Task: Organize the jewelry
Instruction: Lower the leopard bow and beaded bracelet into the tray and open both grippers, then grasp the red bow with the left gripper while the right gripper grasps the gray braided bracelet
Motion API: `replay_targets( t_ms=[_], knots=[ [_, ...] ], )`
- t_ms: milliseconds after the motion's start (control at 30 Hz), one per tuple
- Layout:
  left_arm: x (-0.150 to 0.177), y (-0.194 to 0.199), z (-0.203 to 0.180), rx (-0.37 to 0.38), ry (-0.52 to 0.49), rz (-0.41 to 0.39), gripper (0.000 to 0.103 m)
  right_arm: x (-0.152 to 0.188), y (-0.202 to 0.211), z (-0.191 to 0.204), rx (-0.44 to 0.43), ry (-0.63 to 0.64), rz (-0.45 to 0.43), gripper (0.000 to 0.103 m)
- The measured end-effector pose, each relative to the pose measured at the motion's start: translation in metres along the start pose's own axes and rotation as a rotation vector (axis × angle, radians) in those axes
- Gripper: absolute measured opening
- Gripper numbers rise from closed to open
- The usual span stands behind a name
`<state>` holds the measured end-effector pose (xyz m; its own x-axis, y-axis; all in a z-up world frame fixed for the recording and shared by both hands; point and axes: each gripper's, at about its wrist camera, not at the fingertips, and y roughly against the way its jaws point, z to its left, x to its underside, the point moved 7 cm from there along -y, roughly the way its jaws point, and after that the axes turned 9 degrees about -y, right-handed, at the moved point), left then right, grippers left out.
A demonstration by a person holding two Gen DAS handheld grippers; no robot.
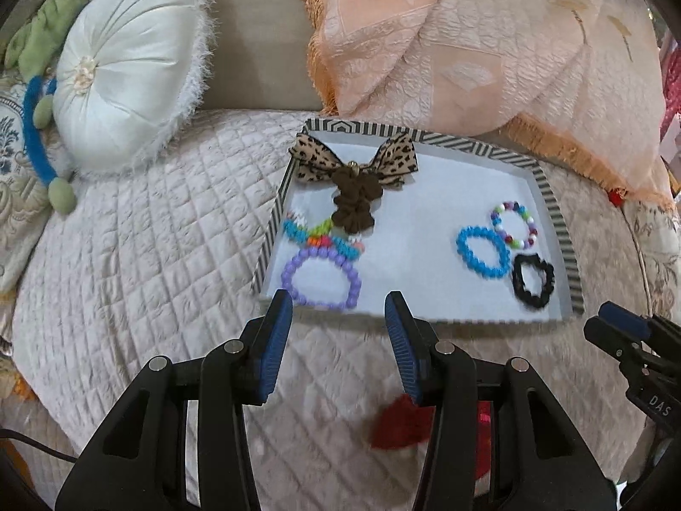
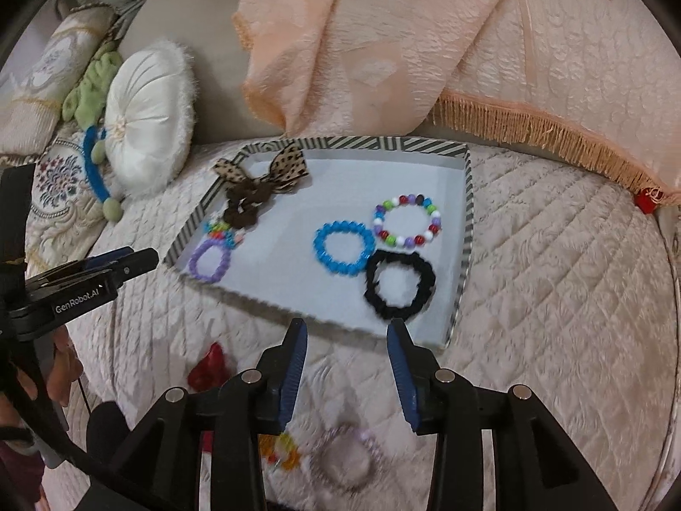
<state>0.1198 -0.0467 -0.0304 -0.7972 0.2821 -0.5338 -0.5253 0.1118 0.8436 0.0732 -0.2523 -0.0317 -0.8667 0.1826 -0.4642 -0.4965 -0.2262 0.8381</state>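
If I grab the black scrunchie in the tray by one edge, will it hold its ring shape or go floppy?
The black scrunchie looks like gathered fabric with a wavy, uneven outline, so it will probably sag and fold when lifted by one edge. It seems light for its size. Lying flat on the tray, it should slide when pushed, not roll.

A home bedroom: quilted bedspread, round white cushion, fringed peach throw.

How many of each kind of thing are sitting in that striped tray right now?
Bead bracelets: 4 (purple, blue, multicoloured, and a mixed-colour one partly hidden, so possibly more than one)
Scrunchies: 2 (black, brown)
Leopard bows: 1
Total in the tray: 7
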Motion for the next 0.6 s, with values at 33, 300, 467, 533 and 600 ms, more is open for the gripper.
replay_targets(
  t_ms=[33, 300, 467, 533, 600],
  knots=[
    [0.004, 0.003, -0.001, -0.004, -0.001, -0.001, 0.045, 0.003, 0.002, 0.001, -0.002, 0.000, -0.001, 0.037],
    [0.032, 0.020, -0.014, 0.006, -0.019, -0.002, 0.045, 0.032, 0.015, 0.011, -0.016, -0.003, 0.011, 0.038],
    [0.047, 0.027, -0.021, 0.020, -0.036, 0.009, 0.045, 0.048, 0.022, 0.014, -0.014, 0.012, 0.021, 0.038],
    [0.053, 0.029, -0.024, 0.024, -0.043, 0.009, 0.045, 0.053, 0.024, 0.014, -0.014, 0.015, 0.024, 0.038],
    [0.058, 0.032, -0.026, 0.030, -0.051, 0.012, 0.045, 0.059, 0.026, 0.014, -0.014, 0.024, 0.030, 0.039]
  ],
)
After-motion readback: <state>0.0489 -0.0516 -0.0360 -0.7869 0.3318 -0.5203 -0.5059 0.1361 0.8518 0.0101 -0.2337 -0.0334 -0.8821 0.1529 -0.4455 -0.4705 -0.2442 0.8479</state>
